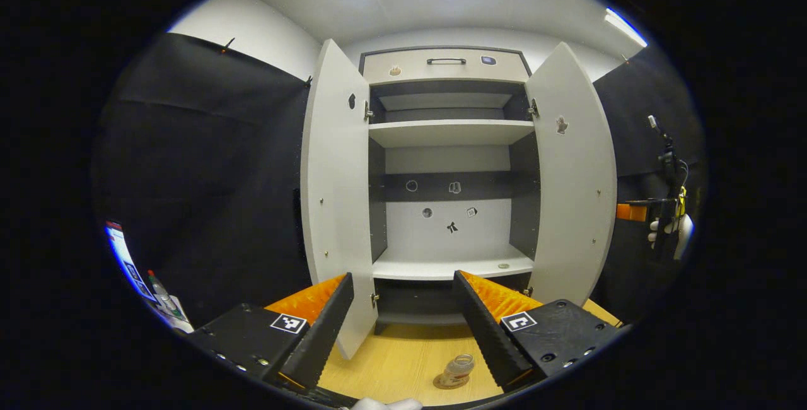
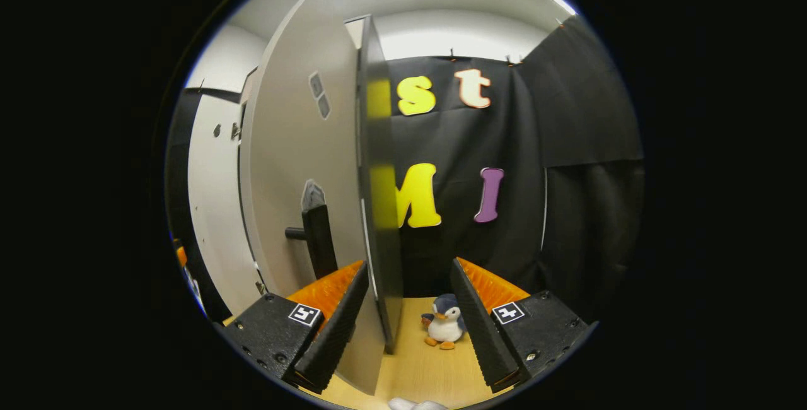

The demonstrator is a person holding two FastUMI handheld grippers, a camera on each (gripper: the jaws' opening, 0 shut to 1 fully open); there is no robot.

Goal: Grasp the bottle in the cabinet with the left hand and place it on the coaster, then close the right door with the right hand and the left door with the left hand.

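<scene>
Pale wood of the table (image 1: 391, 359) carries the bottle (image 1: 456, 370), which stands upright on the coaster (image 1: 441, 383) between the spread fingers of the left gripper (image 1: 403, 328); neither finger touches it. Beyond those fingers the cabinet (image 1: 451, 132) stands with left door (image 1: 334, 208) and right door (image 1: 570, 195) both open. The right gripper (image 2: 406, 325) has its fingers spread around the right door's edge (image 2: 378, 208), a toy penguin (image 2: 445, 322) just beyond them.
</scene>
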